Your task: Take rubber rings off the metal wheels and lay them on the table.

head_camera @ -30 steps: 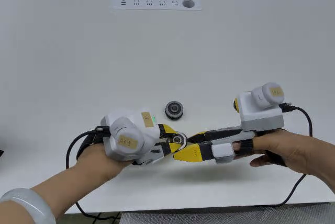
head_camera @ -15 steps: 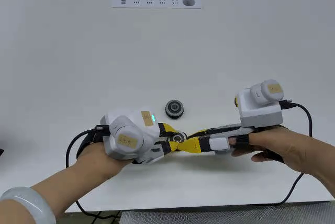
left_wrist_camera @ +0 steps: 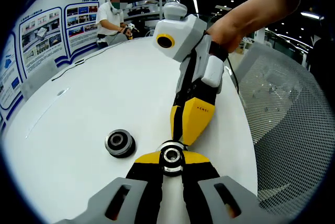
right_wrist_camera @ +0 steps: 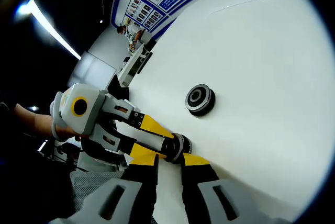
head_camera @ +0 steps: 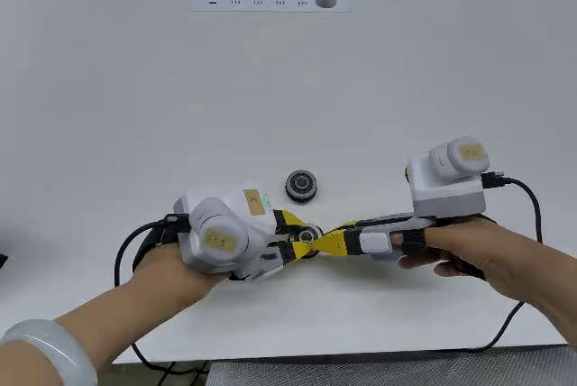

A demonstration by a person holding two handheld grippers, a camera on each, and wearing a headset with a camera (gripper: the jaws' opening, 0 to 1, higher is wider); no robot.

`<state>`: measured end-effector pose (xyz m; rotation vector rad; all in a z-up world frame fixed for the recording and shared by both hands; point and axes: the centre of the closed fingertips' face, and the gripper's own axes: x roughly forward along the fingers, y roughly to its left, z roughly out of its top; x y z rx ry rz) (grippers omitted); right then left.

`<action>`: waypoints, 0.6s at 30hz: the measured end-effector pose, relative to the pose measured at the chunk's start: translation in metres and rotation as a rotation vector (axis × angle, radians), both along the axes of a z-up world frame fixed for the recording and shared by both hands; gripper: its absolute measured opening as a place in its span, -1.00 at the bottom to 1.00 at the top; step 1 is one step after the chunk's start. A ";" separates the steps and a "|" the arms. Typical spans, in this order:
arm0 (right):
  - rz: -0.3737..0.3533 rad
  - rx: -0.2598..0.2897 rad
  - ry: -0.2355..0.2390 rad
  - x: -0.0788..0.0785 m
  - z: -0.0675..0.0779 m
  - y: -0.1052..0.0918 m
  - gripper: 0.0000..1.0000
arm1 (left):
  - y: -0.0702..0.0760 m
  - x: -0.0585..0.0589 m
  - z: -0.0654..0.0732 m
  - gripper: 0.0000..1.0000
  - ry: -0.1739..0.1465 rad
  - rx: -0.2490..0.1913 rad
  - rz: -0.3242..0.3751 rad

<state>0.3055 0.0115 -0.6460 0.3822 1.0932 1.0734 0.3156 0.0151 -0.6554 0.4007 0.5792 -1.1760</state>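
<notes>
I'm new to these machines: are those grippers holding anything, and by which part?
The left gripper clamps a small metal wheel across its outer rim; the right gripper touches that wheel's edge, grip unclear.

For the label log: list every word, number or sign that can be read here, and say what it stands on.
None reads clearly.
Dark print on the yellow jaw of the white and yellow right gripper, left gripper view: too small.
Tan stickers on the left gripper and the right, head view: blurred.
Blue and white wall posters: blurred.
Small metal wheel between the grippers: no marking legible.
</notes>
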 end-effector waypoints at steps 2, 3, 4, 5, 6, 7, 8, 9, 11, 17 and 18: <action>-0.006 -0.012 0.000 0.000 -0.002 -0.001 -0.71 | 0.000 0.000 0.000 -0.75 0.000 0.000 0.001; -0.007 -0.015 -0.002 0.001 -0.003 -0.001 -0.73 | 0.000 0.000 0.000 -0.75 0.000 -0.001 0.002; -0.009 -0.022 -0.002 0.001 -0.004 -0.002 -0.75 | 0.000 0.000 0.000 -0.75 0.000 -0.001 0.002; -0.009 -0.027 -0.004 0.000 -0.005 -0.002 -0.79 | 0.000 0.000 0.000 -0.75 0.000 -0.001 0.002; -0.010 -0.034 -0.004 0.000 -0.006 -0.003 -0.81 | 0.000 0.000 0.000 -0.75 0.001 -0.001 0.002; -0.014 -0.038 -0.004 0.000 -0.007 -0.003 -0.83 | 0.000 0.000 0.000 -0.75 0.001 -0.001 0.002; -0.019 -0.042 -0.006 0.001 -0.008 -0.004 -0.87 | 0.000 0.000 0.000 -0.75 0.001 -0.001 0.003; -0.025 -0.049 -0.009 0.002 -0.009 -0.004 -0.89 | 0.000 0.000 0.000 -0.75 0.001 -0.002 0.003; -0.034 -0.053 -0.015 0.003 -0.010 -0.004 -0.93 | 0.000 0.000 0.001 -0.75 0.001 -0.003 0.004; -0.059 -0.052 -0.012 0.003 -0.010 -0.005 -0.93 | 0.000 0.000 0.001 -0.75 0.001 -0.003 0.004; -0.064 -0.050 -0.012 0.003 -0.010 -0.006 -0.93 | -0.001 0.000 0.001 -0.75 0.001 -0.003 0.004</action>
